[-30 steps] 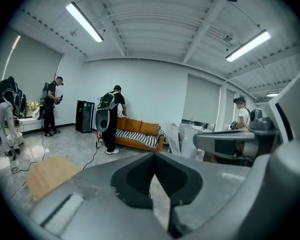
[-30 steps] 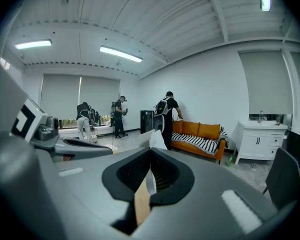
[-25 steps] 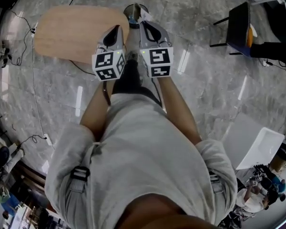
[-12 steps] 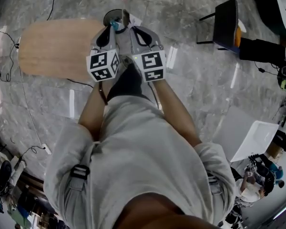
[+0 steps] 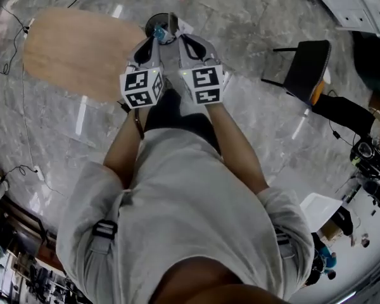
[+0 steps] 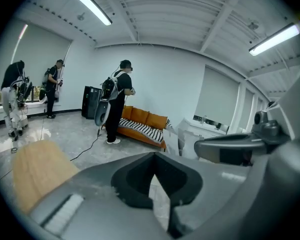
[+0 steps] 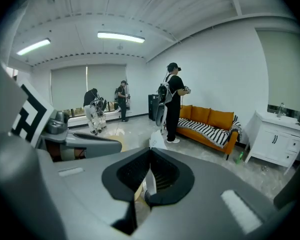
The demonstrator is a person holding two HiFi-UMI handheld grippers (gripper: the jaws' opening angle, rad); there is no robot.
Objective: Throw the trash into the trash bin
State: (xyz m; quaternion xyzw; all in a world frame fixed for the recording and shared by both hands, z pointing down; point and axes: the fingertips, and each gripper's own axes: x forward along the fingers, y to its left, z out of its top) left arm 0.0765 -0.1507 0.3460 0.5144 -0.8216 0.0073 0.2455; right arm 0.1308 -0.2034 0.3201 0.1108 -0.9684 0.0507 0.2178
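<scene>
White paper (image 7: 156,140) is pinched in the near-shut right hand-held gripper (image 7: 150,154), close to the dark bin (image 5: 153,23) on the floor. Left hand-held gripper (image 6: 155,156) jaws also together, blue scrap (image 5: 157,35) at its tip. Carry step, probably; next: get over the bin mouth, open. Bin contents can't be made out.

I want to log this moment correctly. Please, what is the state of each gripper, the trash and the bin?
right gripper: shut on the paper trash.
left gripper: jaws together, nothing visible between them.
paper trash: held, not yet in the trash bin.
trash bin: upright, top open.
</scene>
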